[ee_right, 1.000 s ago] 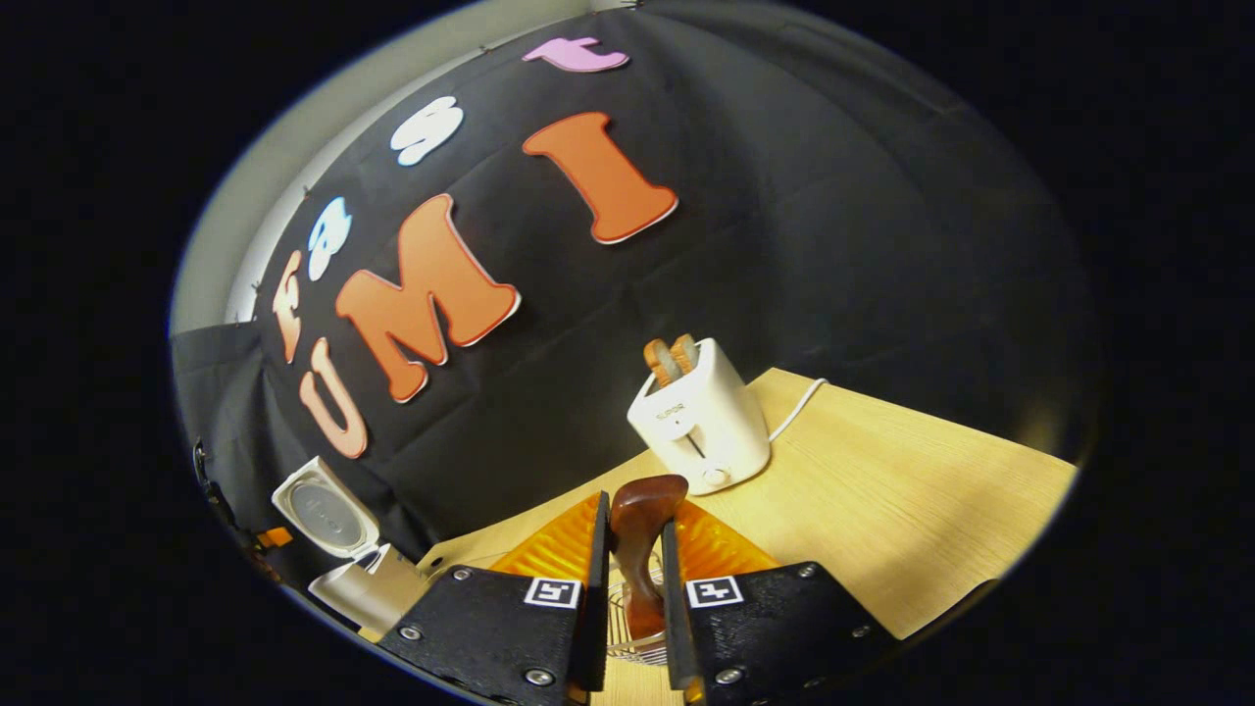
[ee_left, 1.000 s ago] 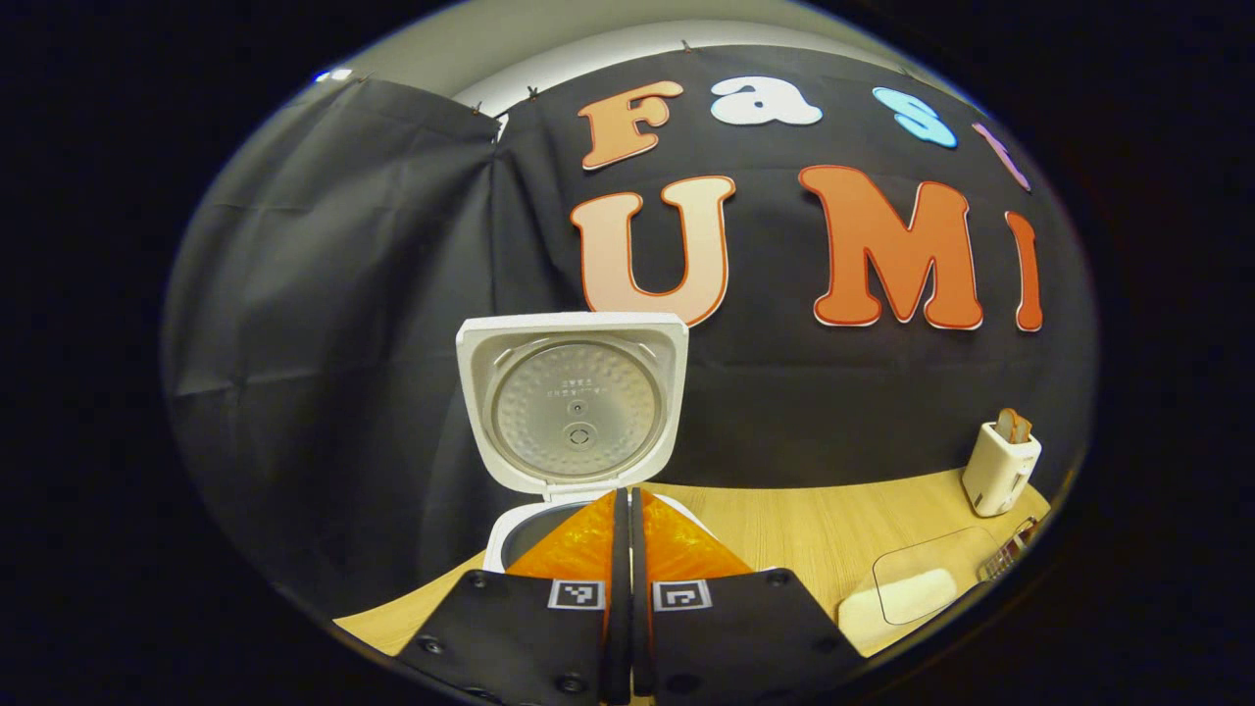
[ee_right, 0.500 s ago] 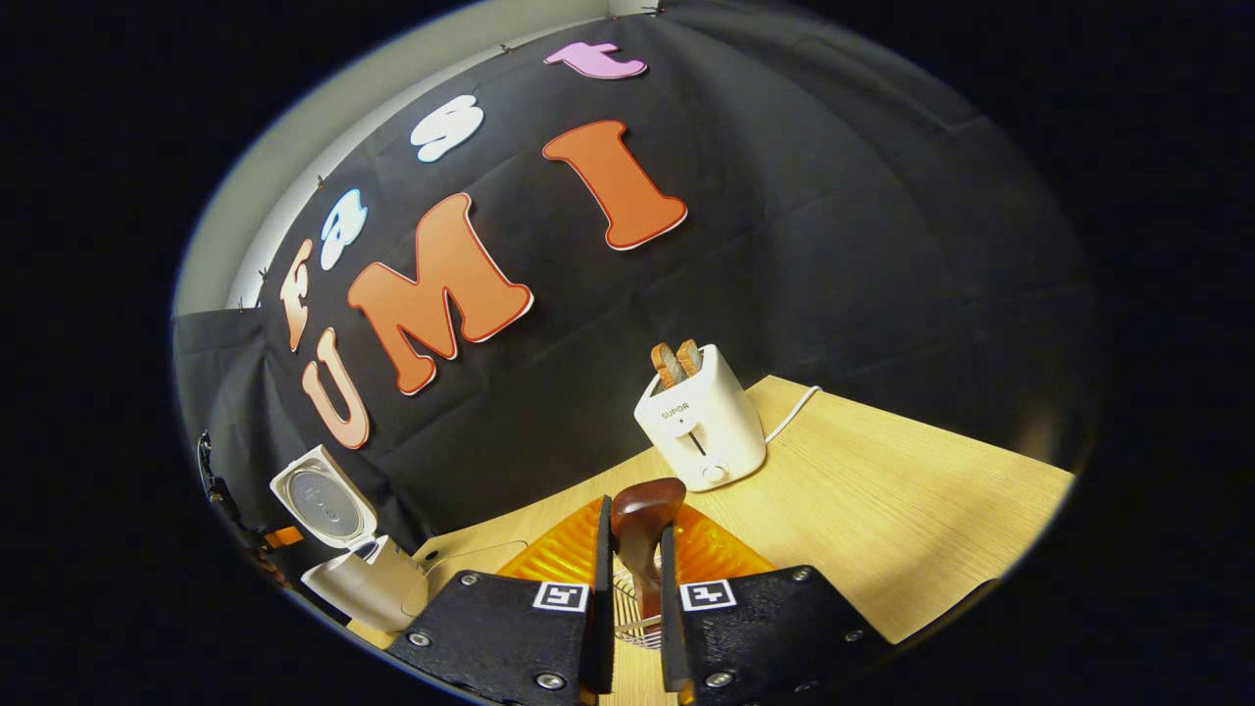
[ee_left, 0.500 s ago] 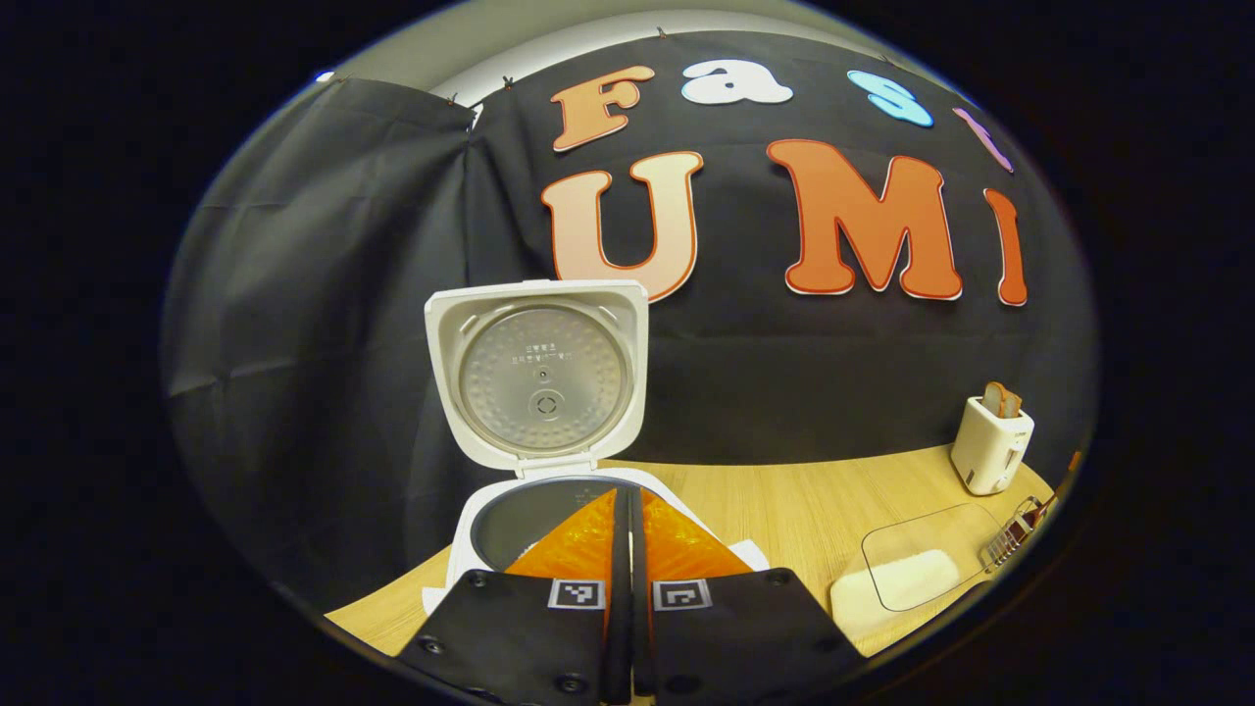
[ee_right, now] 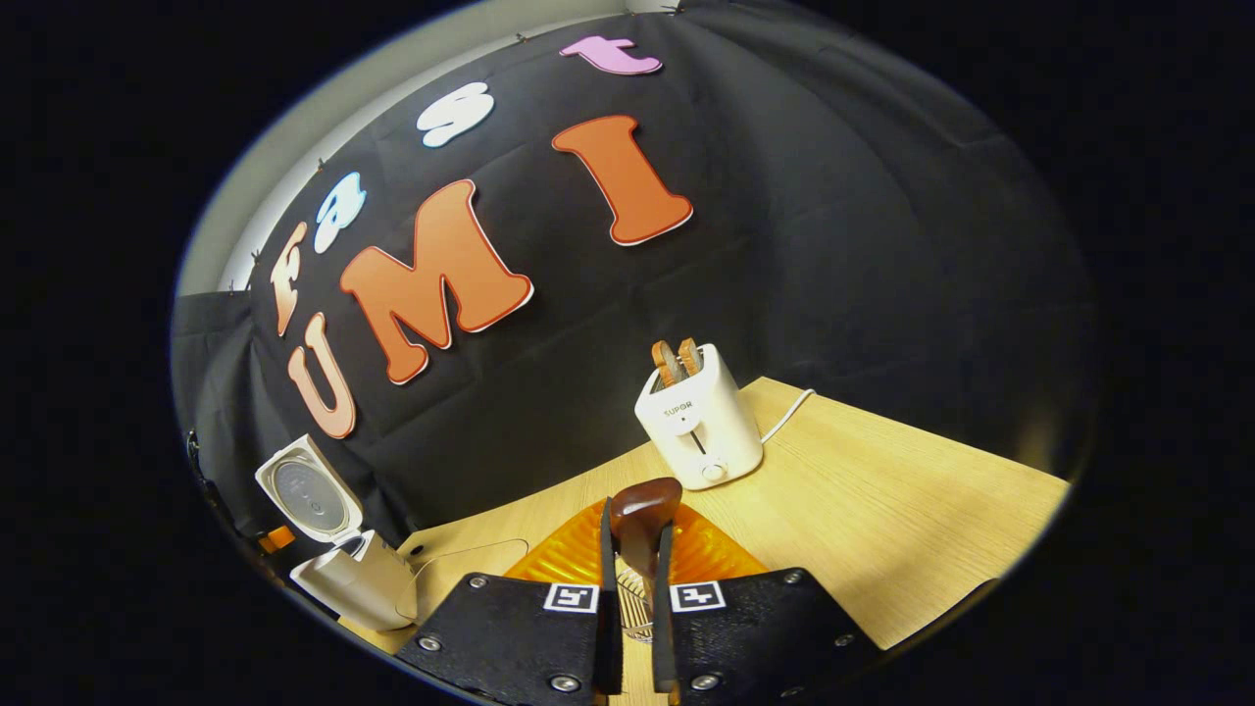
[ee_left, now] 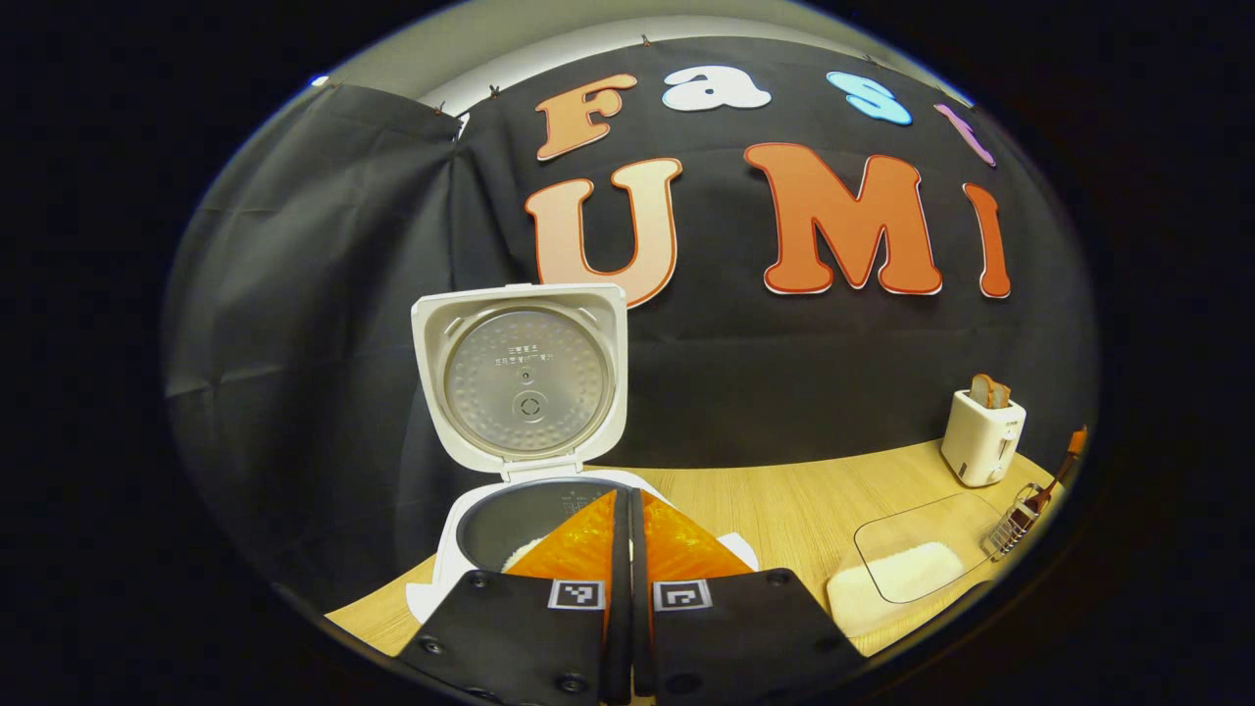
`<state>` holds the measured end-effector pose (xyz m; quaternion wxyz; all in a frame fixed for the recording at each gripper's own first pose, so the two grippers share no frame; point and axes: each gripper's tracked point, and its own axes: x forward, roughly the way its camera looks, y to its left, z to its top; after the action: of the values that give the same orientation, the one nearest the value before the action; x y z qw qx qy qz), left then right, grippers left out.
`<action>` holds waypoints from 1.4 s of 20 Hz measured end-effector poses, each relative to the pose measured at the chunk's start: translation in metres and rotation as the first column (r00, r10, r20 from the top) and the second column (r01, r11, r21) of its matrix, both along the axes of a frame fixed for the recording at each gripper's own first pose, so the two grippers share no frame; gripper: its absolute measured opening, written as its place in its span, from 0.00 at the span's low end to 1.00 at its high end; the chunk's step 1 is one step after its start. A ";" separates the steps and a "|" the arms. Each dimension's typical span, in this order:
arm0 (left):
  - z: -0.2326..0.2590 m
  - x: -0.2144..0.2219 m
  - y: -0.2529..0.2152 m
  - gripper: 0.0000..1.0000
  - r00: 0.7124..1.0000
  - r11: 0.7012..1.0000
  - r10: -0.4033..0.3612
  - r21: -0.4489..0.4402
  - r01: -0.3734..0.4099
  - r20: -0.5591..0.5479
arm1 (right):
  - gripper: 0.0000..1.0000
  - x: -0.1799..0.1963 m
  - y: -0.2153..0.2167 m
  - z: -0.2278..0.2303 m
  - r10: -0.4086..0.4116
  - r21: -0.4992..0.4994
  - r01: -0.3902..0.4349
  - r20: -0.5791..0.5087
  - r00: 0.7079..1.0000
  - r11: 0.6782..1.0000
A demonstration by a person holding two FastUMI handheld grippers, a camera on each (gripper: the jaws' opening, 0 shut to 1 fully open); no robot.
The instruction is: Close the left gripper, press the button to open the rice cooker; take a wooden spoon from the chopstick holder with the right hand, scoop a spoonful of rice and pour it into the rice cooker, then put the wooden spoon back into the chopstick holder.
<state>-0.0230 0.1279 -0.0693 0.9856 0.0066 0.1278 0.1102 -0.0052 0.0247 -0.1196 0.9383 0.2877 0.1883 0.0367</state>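
jaws of the right gripper (ee_right: pixel 629 549) are clamped on the wooden spoon (ee_right: pixel 642 510), handle upright above the chopstick holder (ee_right: pixel 635 603), ready to lift clear. left gripper (ee_left: pixel 627 534) has its jaws together above the open rice cooker (ee_left: pixel 510 515). bare table (ee_right: pixel 882 520) lies beyond, toaster (ee_right: pixel 698 424) farthest.
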 end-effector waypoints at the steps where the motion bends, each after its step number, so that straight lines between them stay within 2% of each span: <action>1: 0.001 -0.007 0.001 0.04 1.000 1.000 -0.001 0.002 0.001 0.006 | 0.12 0.001 0.001 0.005 -0.004 -0.004 0.004 0.005 1.000 1.000; 9: -0.008 -0.006 -0.002 0.03 1.000 1.000 -0.017 0.002 0.017 0.008 | 0.12 0.013 0.015 0.075 -0.014 -0.072 0.026 0.153 0.988 0.997; 13: -0.009 0.007 -0.002 0.04 1.000 1.000 -0.019 -0.010 0.019 0.025 | 0.12 0.015 0.043 0.116 0.037 -0.077 -0.019 0.239 0.970 0.997; 16: -0.004 -0.004 -0.002 0.04 0.999 1.000 -0.022 -0.014 0.022 0.046 | 0.12 0.018 0.071 0.138 0.088 -0.062 -0.073 0.292 0.952 0.995; 17: -0.004 -0.003 -0.001 0.08 0.998 1.000 -0.023 -0.018 0.024 0.051 | 0.12 0.019 0.080 0.143 0.106 -0.059 -0.093 0.301 0.948 0.994; 18: -0.004 -0.003 -0.002 0.22 0.998 1.000 -0.025 -0.017 0.026 0.053 | 0.12 0.019 0.090 0.145 0.126 -0.055 -0.114 0.307 0.943 0.992; 19: -0.003 -0.003 -0.001 0.30 0.998 1.000 -0.025 -0.016 0.026 0.057 | 0.12 0.019 0.101 0.147 0.149 -0.054 -0.139 0.312 0.938 0.989; 20: -0.001 -0.004 0.000 0.42 0.998 1.000 -0.022 -0.014 0.023 0.063 | 0.12 0.018 0.112 0.147 0.173 -0.057 -0.163 0.315 0.933 0.985; 21: 0.001 -0.004 0.001 0.49 0.997 1.000 -0.022 -0.015 0.023 0.071 | 0.12 0.018 0.123 0.145 0.198 -0.068 -0.186 0.317 0.928 0.980; 22: 0.003 -0.004 0.003 0.61 0.997 1.000 -0.018 -0.014 0.019 0.080 | 0.12 0.018 0.132 0.141 0.219 -0.081 -0.203 0.310 0.925 0.976; 23: 0.004 -0.005 0.005 0.67 0.996 1.000 -0.012 -0.011 0.013 0.087 | 0.12 0.018 0.141 0.136 0.242 -0.098 -0.222 0.303 0.922 0.970; 24: 0.006 -0.006 0.007 0.68 0.995 1.000 -0.008 -0.010 0.009 0.095 | 0.17 0.018 0.150 0.130 0.266 -0.116 -0.242 0.291 0.919 0.963; 25: 0.008 -0.007 0.007 0.70 0.995 1.000 -0.007 -0.012 0.008 0.102 | 0.12 0.017 0.158 0.123 0.288 -0.131 -0.261 0.277 0.917 0.956; 27: 0.010 -0.008 0.007 0.71 0.993 1.000 -0.005 -0.022 0.008 0.122 | 0.12 0.018 0.170 0.112 0.316 -0.160 -0.282 0.259 0.913 0.946; 28: 0.011 -0.008 0.008 0.67 0.991 1.000 -0.005 -0.029 0.009 0.135 | 0.12 0.019 0.175 0.105 0.327 -0.179 -0.289 0.248 0.912 0.941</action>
<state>-0.0312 0.1354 -0.0584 0.9924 -0.0150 0.0626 0.1052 0.0137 0.2000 -0.0149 0.9554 0.1805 0.1017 0.2106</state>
